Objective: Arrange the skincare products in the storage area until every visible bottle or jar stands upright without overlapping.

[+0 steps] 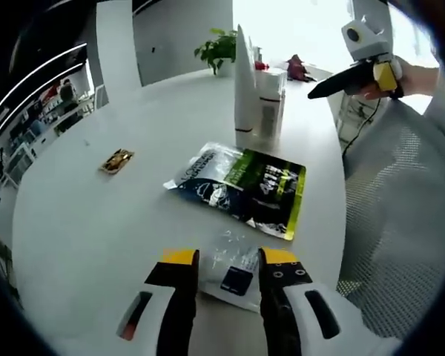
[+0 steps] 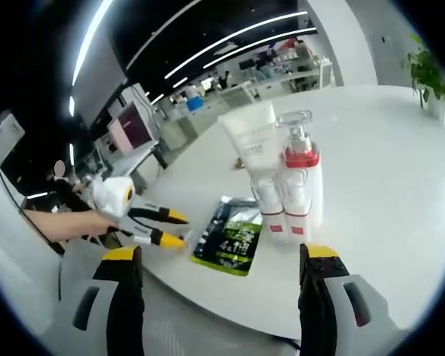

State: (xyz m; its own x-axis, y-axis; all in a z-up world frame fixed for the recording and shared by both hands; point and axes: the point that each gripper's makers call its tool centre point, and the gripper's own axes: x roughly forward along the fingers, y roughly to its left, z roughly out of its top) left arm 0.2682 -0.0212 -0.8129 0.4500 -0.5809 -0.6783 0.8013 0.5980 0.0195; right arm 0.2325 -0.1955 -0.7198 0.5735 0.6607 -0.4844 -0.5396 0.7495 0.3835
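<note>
A white tube stands cap down on the round white table, with clear bottles tight against it. In the right gripper view the white tube has a red-banded pump bottle and small clear bottles standing in front of it. A black and green pouch lies flat nearer me. My left gripper is open, with a small clear sachet lying on the table between its jaws. My right gripper is open and off the table's edge, facing the bottles.
A small brown packet lies alone at the left. A potted plant and a red object stand at the far edge. A mesh chair is beside the table. The left gripper, held by a hand, reaches in beside the pouch.
</note>
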